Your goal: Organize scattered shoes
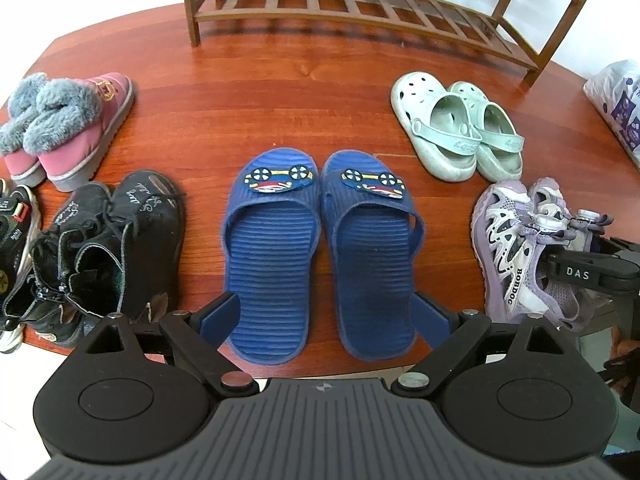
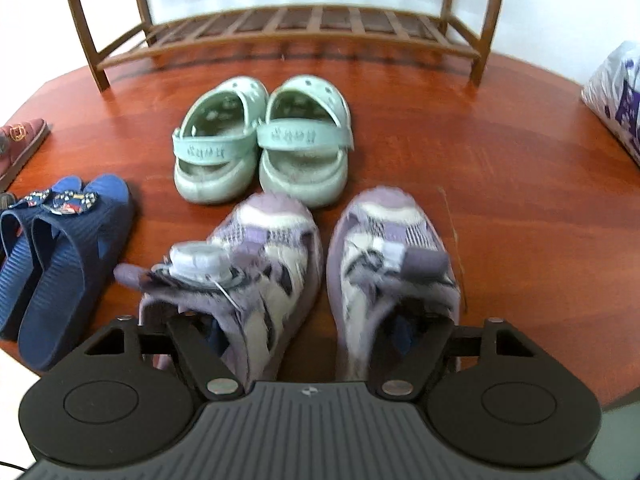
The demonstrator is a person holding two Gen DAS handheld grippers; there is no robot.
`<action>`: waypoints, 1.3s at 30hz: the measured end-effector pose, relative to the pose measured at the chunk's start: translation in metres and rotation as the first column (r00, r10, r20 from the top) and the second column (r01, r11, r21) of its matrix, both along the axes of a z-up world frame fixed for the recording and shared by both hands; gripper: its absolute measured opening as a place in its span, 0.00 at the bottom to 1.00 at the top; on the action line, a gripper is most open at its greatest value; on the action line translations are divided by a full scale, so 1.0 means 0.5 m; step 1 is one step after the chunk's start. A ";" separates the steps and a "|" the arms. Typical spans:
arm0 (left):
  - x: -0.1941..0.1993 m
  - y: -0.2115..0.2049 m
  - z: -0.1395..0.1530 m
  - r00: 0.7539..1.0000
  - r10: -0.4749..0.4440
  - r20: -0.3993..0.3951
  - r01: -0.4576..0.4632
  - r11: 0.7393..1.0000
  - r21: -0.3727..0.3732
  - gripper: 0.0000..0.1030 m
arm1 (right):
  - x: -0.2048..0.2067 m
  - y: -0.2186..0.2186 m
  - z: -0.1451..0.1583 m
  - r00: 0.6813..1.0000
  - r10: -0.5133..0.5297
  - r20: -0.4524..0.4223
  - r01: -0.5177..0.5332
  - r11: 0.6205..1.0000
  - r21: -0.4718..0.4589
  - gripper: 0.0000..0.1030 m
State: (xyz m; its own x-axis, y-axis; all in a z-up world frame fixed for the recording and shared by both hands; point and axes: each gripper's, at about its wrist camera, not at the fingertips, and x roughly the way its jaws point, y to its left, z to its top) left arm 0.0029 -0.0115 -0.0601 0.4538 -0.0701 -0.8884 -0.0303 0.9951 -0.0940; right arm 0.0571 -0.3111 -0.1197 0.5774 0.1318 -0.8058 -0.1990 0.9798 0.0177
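Observation:
A pair of blue slippers (image 1: 320, 248) with car patches lies side by side on the red-brown table (image 1: 248, 92). My left gripper (image 1: 324, 316) is open, its blue pads (image 1: 218, 318) standing on either side of the two heels. A pair of purple and white sneakers (image 2: 320, 276) lies in front of my right gripper (image 2: 310, 334), which is open with one finger inside each sneaker's heel opening. The sneakers also show in the left wrist view (image 1: 524, 248), with the right gripper's finger (image 1: 592, 270) over them. The blue slippers show at the left of the right wrist view (image 2: 60, 264).
A brown slatted shoe rack (image 1: 360, 4) stands at the table's back. Mint green clogs (image 1: 456, 128), pink fur-lined boots (image 1: 68, 128), black lace-up boots (image 1: 108, 252) and a sneaker at the left edge (image 1: 16, 232) lie around. A white and purple bag (image 1: 620, 104) sits far right.

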 end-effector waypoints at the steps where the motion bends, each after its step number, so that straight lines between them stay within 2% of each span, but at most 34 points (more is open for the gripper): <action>1: 0.001 0.001 0.000 1.000 0.000 0.004 0.000 1.000 0.005 0.90 | -0.001 0.003 -0.001 1.000 -0.003 0.011 0.003 1.000 -0.002 0.57; 5: 0.008 0.003 -0.004 1.000 0.000 0.010 0.000 1.000 0.002 0.90 | -0.006 -0.005 0.004 0.999 -0.033 0.028 0.032 0.999 0.035 0.28; 7: 0.014 0.002 -0.008 1.000 0.000 0.017 0.000 1.000 -0.001 0.90 | -0.008 -0.012 0.008 0.998 -0.048 0.031 0.046 0.997 0.054 0.22; 12: 0.032 -0.004 -0.024 0.999 0.007 0.040 -0.006 1.000 -0.010 0.90 | -0.019 -0.023 0.025 0.996 -0.082 0.041 0.079 0.994 0.076 0.22; 20: 0.071 -0.017 -0.065 0.996 0.019 0.084 -0.019 1.000 -0.002 0.88 | -0.050 -0.047 0.092 0.990 -0.112 0.083 0.104 0.990 0.096 0.22; 25: 0.095 -0.019 -0.097 0.997 0.026 0.072 -0.026 1.000 -0.008 0.75 | -0.059 -0.065 0.134 0.986 -0.141 0.087 0.133 0.986 0.098 0.22; 27: 0.103 -0.021 -0.107 0.998 0.029 0.062 -0.029 1.000 -0.006 0.65 | -0.060 -0.070 0.144 0.985 -0.151 0.088 0.143 0.985 0.096 0.22; 31: 0.117 -0.022 -0.120 0.993 0.056 0.100 -0.057 0.998 0.010 0.61 | -0.064 -0.084 0.170 0.979 -0.180 0.098 0.171 0.981 0.095 0.22; 34: 0.130 -0.026 -0.129 0.992 0.050 0.119 -0.053 0.998 0.024 0.51 | -0.066 -0.089 0.180 0.976 -0.192 0.103 0.183 0.979 0.086 0.22; 36: 0.136 -0.027 -0.136 0.991 0.046 0.124 -0.050 0.998 0.032 0.41 | -0.066 -0.093 0.186 0.973 -0.206 0.102 0.198 0.977 0.083 0.22; 37: 0.138 -0.028 -0.140 0.991 0.044 0.126 -0.049 0.998 0.036 0.39 | -0.066 -0.094 0.188 0.972 -0.212 0.101 0.204 0.975 0.083 0.22; 39: 0.138 -0.032 -0.140 0.989 0.033 0.145 -0.040 0.998 0.050 0.20 | -0.066 -0.096 0.192 0.970 -0.222 0.102 0.214 0.973 0.083 0.22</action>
